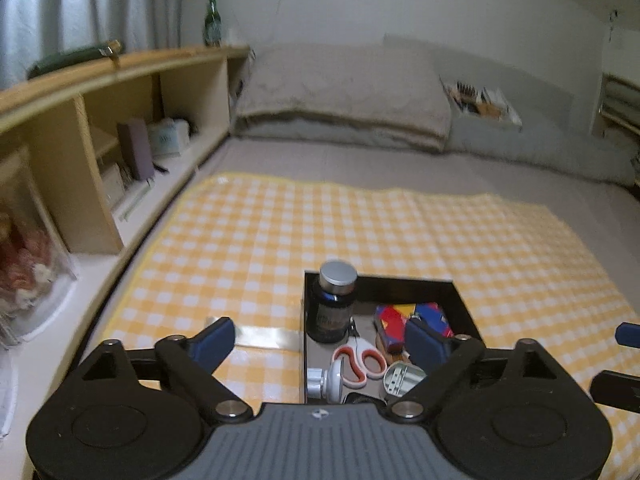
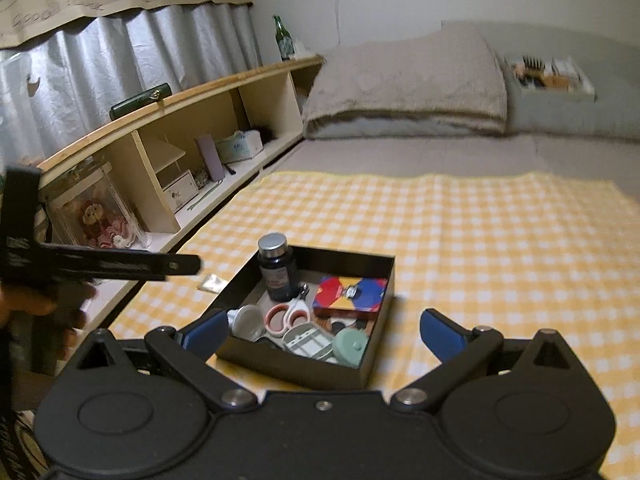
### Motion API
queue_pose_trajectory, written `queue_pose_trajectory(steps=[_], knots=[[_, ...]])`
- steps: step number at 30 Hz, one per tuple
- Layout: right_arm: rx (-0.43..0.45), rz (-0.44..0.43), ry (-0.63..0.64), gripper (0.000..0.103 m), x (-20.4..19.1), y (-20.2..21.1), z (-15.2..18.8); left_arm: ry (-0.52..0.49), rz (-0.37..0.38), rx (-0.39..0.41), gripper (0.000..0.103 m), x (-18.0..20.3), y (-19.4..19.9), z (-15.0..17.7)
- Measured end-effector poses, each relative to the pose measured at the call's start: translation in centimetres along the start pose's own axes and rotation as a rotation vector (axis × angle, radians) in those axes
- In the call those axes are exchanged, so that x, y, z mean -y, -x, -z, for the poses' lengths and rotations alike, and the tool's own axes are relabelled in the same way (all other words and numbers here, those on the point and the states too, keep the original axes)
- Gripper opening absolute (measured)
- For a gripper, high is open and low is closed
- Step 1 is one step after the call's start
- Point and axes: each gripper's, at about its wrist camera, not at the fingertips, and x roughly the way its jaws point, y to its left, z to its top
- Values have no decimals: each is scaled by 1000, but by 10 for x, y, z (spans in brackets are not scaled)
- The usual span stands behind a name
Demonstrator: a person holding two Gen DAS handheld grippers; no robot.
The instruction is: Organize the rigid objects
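The black tray (image 2: 376, 368) sits on the checked mat (image 2: 480, 232), crowded with scissors (image 2: 288, 314) and an upright pill bottle (image 2: 276, 266). Both grippers (image 1: 320, 336) (image 2: 324, 330) gape wide, empty; a careless reach could topple the bottle.

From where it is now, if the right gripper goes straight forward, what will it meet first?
Probably the near wall of the black box, which lies between the open fingers of the right gripper. Depth is unclear; held higher, it could pass over to the mint-green round container.
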Motion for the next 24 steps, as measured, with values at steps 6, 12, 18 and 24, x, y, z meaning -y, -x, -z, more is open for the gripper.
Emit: queue_pose_trajectory(steps=[6, 12, 18, 24], knots=[[43, 23, 25, 103, -2, 13, 3, -14, -15, 87, 100, 7, 35, 9], [84, 55, 54, 103, -2, 23, 6, -5, 0, 142, 103, 18, 61, 29], [119, 86, 76, 103, -4, 30, 13, -48, -17, 175, 103, 30, 76, 45], [150, 106, 112, 103, -9, 36, 18, -53, -8, 177, 103, 34, 82, 54]])
